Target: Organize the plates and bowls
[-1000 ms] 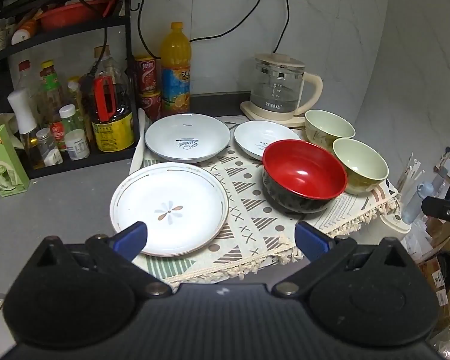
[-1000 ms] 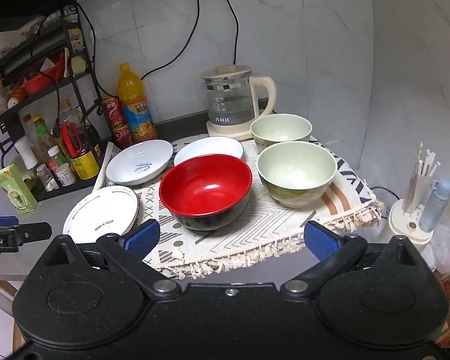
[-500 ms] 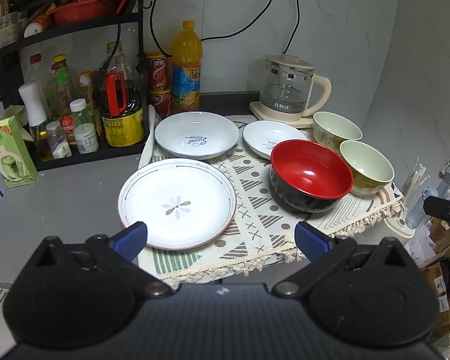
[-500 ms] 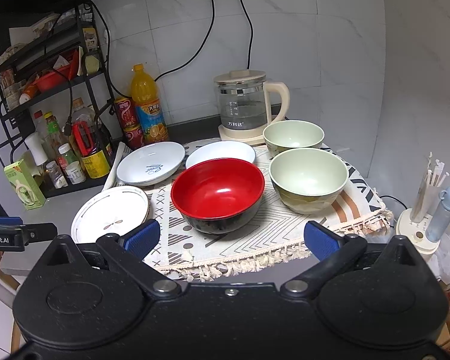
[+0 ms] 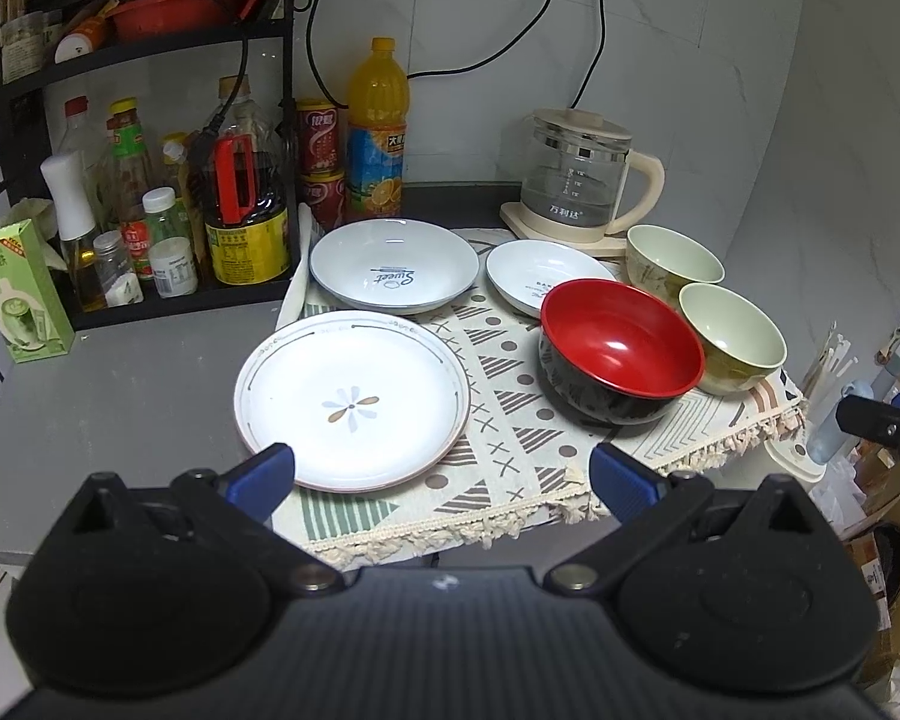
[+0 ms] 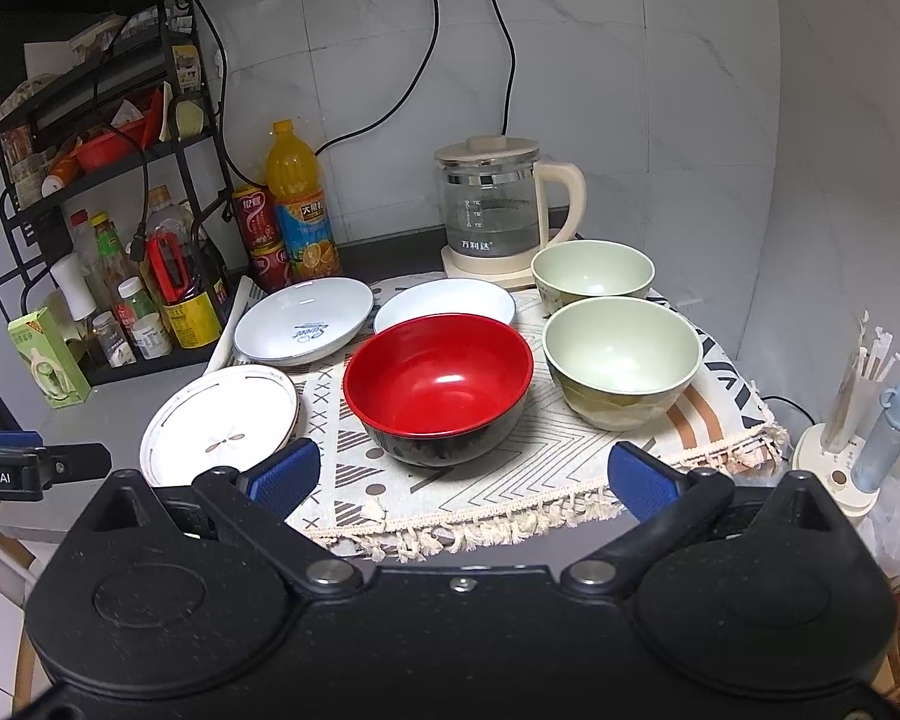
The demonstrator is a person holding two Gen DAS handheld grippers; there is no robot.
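- Left gripper (image 5: 441, 474): jaws spread wide, holding nothing, poised off the near table edge in front of the flower plate (image 5: 352, 399).
- Right gripper (image 6: 462, 477): jaws likewise apart and empty, facing the red bowl (image 6: 438, 384).
- Plates: the flower plate lies half on the patterned cloth (image 5: 510, 480), half on the grey counter (image 5: 120, 384). Behind it sits the lettered deep plate (image 5: 393, 273), with a smaller white dish (image 5: 546, 276) just beside that, its near edge hidden by the red bowl.
- Bowls: two green bowls, near (image 6: 621, 360) and far (image 6: 593, 270), stand right of the red bowl, close together; contact cannot be confirmed.
- Assessment: nothing is stacked yet; the step in hand appears to be a first pickup.
- Recommendation: grip a rim squarely, lift clear before moving sideways, and nest like with like. Avoid dragging the cloth; the glass kettle (image 6: 498, 210) stands close behind.
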